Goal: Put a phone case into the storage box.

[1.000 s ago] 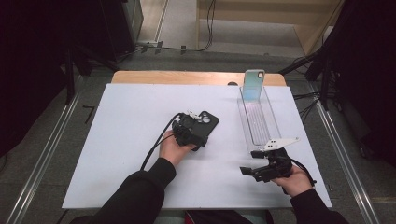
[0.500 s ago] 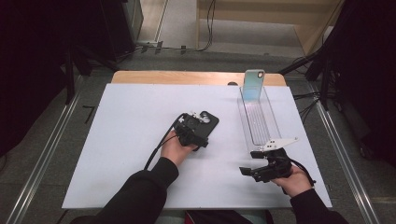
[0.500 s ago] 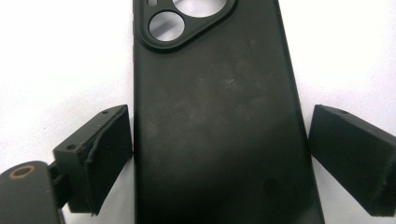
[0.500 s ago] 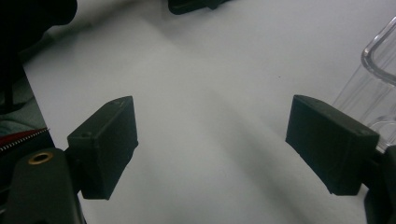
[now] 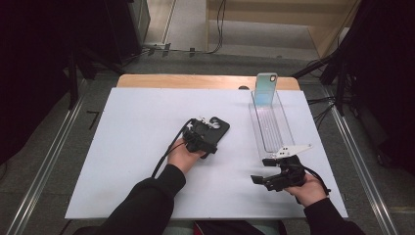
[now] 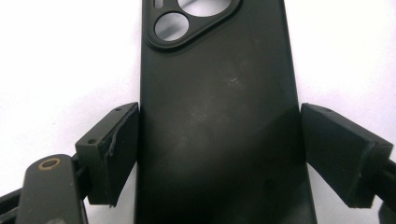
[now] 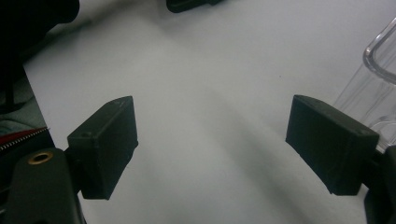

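Note:
A black phone case (image 5: 221,128) lies back up on the white table (image 5: 122,147), its camera cut-out at the far end. My left gripper (image 5: 211,128) is lowered over its near end. In the left gripper view the case (image 6: 219,84) runs between the pads of the left gripper (image 6: 219,140). The jaws have just been closing and stand a hair off its two long edges. My right gripper (image 5: 260,170) rests near the table's front right, open. In its own view the right gripper (image 7: 212,140) has only bare table between its pads.
A clear, long plastic tray (image 5: 288,132) lies at the right of the table, and its near corner (image 7: 378,60) shows beside my right gripper. A light blue phone case (image 5: 265,88) stands upright at its far end. A wooden strip (image 5: 195,81) borders the far edge.

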`<state>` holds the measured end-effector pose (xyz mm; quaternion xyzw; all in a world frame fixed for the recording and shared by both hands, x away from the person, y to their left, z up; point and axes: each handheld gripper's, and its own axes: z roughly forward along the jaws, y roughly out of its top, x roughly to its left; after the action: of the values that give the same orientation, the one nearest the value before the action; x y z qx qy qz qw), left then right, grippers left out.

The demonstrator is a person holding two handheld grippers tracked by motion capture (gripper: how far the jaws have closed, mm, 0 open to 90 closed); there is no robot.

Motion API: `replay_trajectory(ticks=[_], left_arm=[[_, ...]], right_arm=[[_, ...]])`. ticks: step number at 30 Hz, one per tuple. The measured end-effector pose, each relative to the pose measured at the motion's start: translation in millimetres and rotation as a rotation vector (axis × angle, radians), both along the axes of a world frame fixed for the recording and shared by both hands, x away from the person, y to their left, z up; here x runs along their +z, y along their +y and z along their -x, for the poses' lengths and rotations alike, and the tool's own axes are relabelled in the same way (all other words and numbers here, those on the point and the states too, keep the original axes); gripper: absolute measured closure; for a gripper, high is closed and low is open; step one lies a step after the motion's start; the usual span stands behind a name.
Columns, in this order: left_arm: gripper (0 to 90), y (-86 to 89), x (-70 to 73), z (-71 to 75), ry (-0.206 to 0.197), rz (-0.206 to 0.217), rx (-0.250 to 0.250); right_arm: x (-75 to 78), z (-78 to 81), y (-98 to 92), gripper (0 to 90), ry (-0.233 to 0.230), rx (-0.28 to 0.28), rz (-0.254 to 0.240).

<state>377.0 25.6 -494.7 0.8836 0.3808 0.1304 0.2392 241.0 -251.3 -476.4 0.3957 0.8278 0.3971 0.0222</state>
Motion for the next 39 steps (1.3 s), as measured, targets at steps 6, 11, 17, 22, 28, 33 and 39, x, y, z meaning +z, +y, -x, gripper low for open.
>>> replay_trajectory(ticks=[6,11,17,22,28,33,39], left_arm=[[16.2,3.1,5.8,-0.9,0.017,0.022,-0.008],[16.5,8.1,14.8,-2.5,0.029,0.050,-0.010],[16.6,12.4,28.3,-0.5,0.036,0.104,-0.003],[16.5,18.7,38.9,2.2,0.053,0.150,-0.013],[16.5,29.0,50.1,7.0,0.076,0.206,-0.023],[16.5,38.5,58.6,12.9,0.086,0.242,-0.024],[16.5,48.8,65.0,24.0,0.100,0.282,-0.031]], right_arm=[[0.0,-0.7,1.2,15.0,0.000,0.001,0.001],[0.8,-0.5,1.5,15.0,0.001,0.001,-0.006],[1.5,-0.5,1.7,15.0,-0.006,0.007,-0.011],[3.3,-0.8,3.0,15.0,-0.019,0.011,-0.019],[7.4,-0.7,8.2,15.0,-0.050,0.011,-0.032],[9.6,-2.5,15.8,15.0,-0.055,0.026,-0.026],[16.8,-3.0,25.5,15.0,-0.109,0.029,-0.023]])
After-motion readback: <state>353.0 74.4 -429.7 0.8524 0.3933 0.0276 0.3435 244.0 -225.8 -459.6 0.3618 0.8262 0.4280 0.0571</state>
